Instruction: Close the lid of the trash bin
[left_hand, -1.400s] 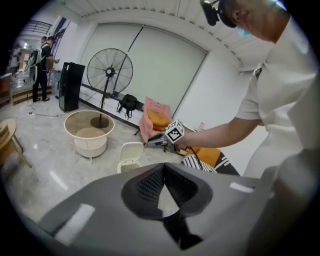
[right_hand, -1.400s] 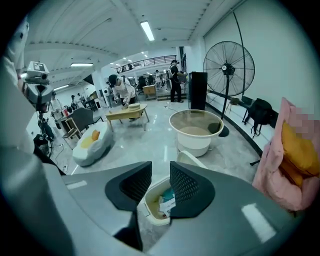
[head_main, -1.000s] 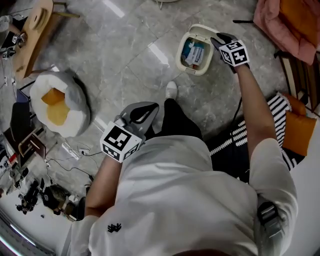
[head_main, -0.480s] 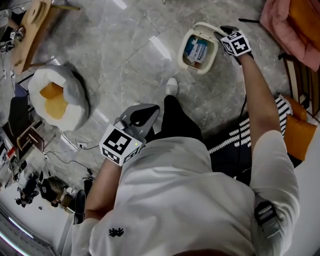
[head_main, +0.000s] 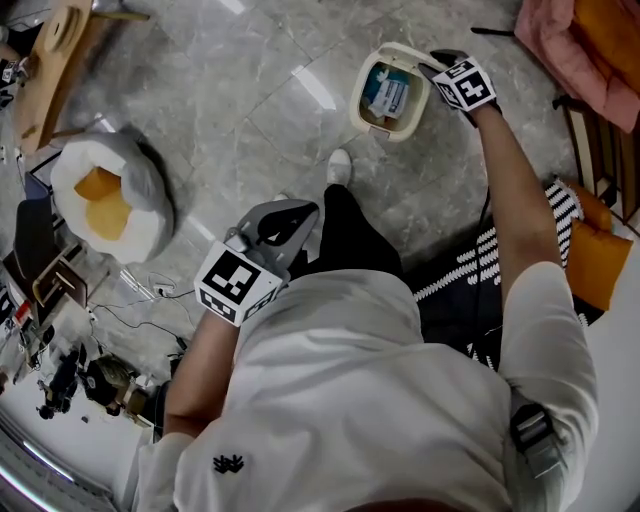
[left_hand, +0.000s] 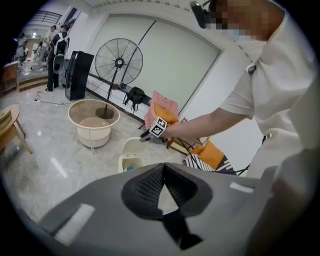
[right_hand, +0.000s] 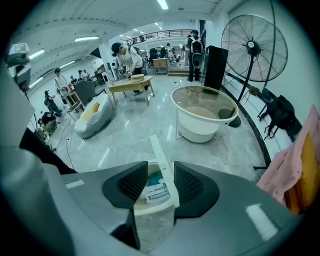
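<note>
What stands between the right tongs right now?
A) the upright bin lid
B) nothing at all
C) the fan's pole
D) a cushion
A: the right gripper view shows the upright bin lid edge-on between the right tongs, whose jaws have just been opening and stand apart around it.

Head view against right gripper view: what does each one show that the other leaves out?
Only the head view: the left gripper, held close to the person's body, and a striped cloth. Only the right gripper view: a fan, a round tub, and the right gripper with its jaws apart, having just been opening, the raised lid between them. Both: the open trash bin and the white-and-orange cushion.
</note>
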